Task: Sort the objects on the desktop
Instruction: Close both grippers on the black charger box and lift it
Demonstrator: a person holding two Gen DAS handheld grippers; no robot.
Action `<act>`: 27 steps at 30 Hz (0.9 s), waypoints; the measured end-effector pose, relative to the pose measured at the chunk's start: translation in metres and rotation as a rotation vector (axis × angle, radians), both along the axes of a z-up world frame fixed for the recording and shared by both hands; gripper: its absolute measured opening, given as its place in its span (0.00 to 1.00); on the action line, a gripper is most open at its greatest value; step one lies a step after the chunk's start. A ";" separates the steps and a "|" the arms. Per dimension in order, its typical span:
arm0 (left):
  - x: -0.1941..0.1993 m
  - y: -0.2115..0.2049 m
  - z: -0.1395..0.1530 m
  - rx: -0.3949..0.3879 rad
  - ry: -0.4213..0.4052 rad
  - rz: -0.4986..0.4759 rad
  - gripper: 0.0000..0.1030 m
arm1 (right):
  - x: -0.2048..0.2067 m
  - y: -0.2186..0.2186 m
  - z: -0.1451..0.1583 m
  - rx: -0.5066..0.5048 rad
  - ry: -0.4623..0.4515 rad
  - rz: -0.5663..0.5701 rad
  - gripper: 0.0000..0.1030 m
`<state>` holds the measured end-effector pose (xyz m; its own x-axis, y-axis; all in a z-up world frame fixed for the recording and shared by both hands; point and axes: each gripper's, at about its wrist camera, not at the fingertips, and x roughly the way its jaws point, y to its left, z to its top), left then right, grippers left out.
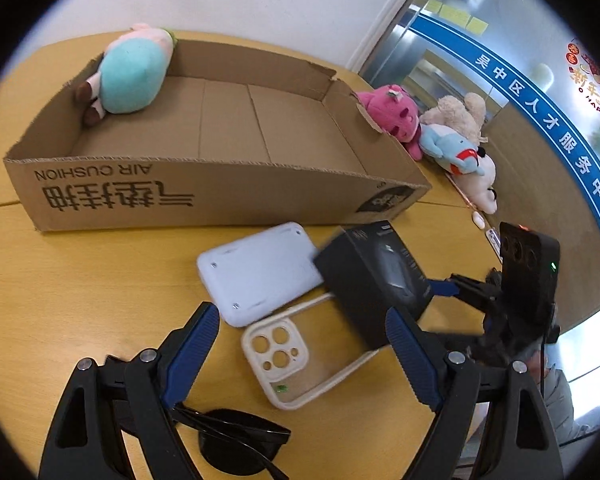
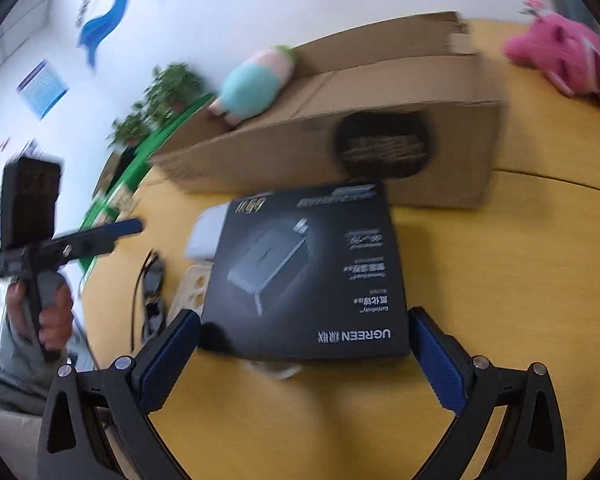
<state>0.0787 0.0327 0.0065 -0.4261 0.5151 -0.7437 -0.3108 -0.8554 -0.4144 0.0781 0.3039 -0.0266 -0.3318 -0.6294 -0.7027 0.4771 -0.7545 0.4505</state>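
Your left gripper (image 1: 300, 344) hangs with its blue-padded jaws spread wide over the yellow wooden table (image 1: 80, 300), pinching nothing; between them lies the cream phone case with the clear back (image 1: 296, 360), and just under the left finger rest the black sunglasses (image 1: 236, 440). Beyond the case sits the flat white rounded-rectangle pad (image 1: 260, 268), its near corner touching the case. Your right gripper (image 2: 304, 344) is also spread wide, and the black UGREEN charger box (image 2: 308, 272) sits between its fingers, overlapping the case and the white pad; the picture is blurred, so you cannot tell whether the pads touch its sides. Behind these things, toward the table's far edge, stands the long open brown cardboard tray (image 1: 220, 196) marked AIR CUSHION, with the turquoise and pink plush toy (image 1: 132, 76) lying in its far left corner. Outside the tray's right end, near the table's right edge, a magenta plush toy (image 1: 392, 116), a beige plush (image 1: 460, 116), a light blue plush (image 1: 448, 148) and a white plush (image 1: 484, 188) lie bunched together
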 end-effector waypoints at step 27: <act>-0.031 0.051 -0.030 0.058 -0.028 -0.168 0.67 | 0.030 -0.064 0.008 0.214 0.221 0.028 0.89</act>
<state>0.0473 0.0832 -0.0239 -0.3098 0.6197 -0.7211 -0.4345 -0.7669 -0.4724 0.1078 0.2403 -0.0185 -0.4764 -0.4858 -0.7328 0.5678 -0.8064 0.1655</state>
